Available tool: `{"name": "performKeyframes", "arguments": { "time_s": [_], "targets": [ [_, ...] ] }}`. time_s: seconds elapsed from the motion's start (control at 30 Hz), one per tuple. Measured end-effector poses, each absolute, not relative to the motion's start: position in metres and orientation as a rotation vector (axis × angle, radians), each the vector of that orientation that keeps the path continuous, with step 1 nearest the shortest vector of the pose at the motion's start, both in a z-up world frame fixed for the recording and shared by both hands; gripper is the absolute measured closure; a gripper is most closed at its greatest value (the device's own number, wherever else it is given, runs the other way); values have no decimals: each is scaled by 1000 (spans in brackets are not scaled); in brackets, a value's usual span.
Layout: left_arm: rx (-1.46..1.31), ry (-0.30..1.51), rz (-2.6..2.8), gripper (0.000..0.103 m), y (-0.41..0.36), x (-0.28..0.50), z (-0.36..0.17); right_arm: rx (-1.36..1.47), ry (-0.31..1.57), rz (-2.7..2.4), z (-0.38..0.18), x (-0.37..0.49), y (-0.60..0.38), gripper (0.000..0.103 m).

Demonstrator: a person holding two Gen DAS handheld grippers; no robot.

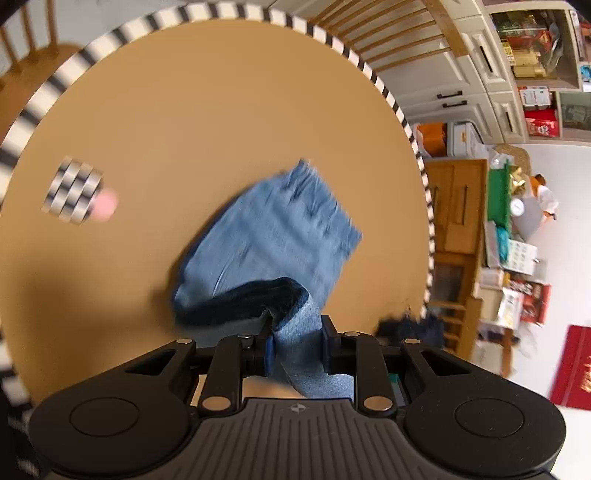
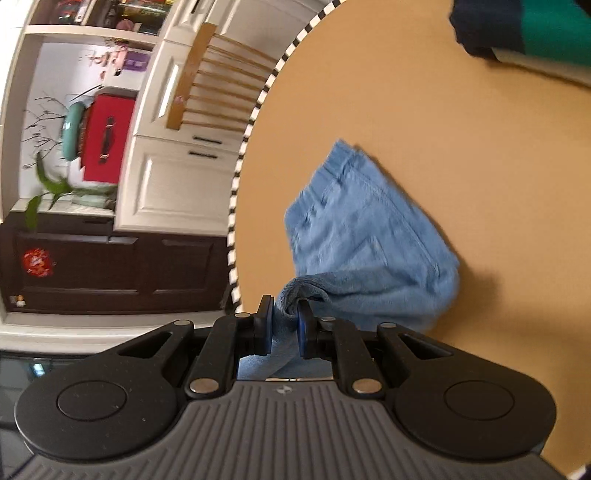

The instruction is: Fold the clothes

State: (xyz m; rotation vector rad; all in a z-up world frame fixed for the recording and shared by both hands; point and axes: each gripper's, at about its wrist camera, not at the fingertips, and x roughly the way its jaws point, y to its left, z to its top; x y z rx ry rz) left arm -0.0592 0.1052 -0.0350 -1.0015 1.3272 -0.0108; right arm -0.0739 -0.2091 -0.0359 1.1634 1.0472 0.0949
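A light blue denim garment [image 1: 273, 236] hangs over the round tan table [image 1: 184, 122], motion-blurred. My left gripper [image 1: 295, 339] is shut on one edge of it, with a dark inner fold [image 1: 251, 299] just ahead of the fingers. In the right wrist view the same garment [image 2: 369, 236] drapes down onto the table [image 2: 461, 122]. My right gripper [image 2: 286, 328] is shut on a bunched blue edge of it.
The table has a black-and-white striped rim [image 1: 406, 125]. A striped marker patch [image 1: 74, 190] lies at the left. A dark and teal cloth [image 2: 524, 33] lies at the far side. Wooden chairs [image 2: 214, 77], cabinets [image 2: 166, 184] and cluttered shelves [image 1: 532, 55] surround the table.
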Motion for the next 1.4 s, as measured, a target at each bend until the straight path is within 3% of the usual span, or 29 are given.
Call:
{"name": "performKeyframes", "arguments": {
  "time_s": [0.5,0.6,0.67,0.7,0.73,0.87,0.9,0.97,1.03,1.1,1.13,1.17,1.2,1.4],
  "targets": [
    [-1059,1408,195,76,89,76,-136,1185,1146,-167,-132,54,-214,90],
    [-1074,1432,193,63,88,89,-147,1208,1168,-188,-150,62,-217,89],
    [-1100,1435,156,32,86,98,-147,1237,1178,-197,-155,64,-220,86],
    [-1105,1440,122,26,85,104,-146,1247,1186,-198,-158,67,-222,85],
    [-1105,1443,102,21,84,108,-145,1258,1192,-195,-160,68,-224,83],
    [-1077,1416,8,19,86,118,-137,1187,1088,-141,-147,69,-230,45],
    [-1051,1399,-28,19,87,120,-133,1135,1042,-138,-140,68,-231,41],
    [-938,1311,-139,20,89,115,-113,1009,971,-115,-122,62,-230,40],
    [-773,1202,-242,25,89,100,-89,826,884,-42,-102,48,-222,52],
    [-529,1063,-335,41,80,73,-65,597,841,49,-89,30,-203,85],
    [-449,1009,-373,62,74,62,-60,494,826,84,-85,21,-191,92],
    [-399,978,-403,78,68,53,-59,411,811,114,-84,13,-179,93],
    [-406,966,-440,82,60,43,-63,356,798,136,-86,7,-169,93],
    [-382,1066,-432,85,17,40,-107,311,885,113,-128,18,-145,92]
  ]
}}
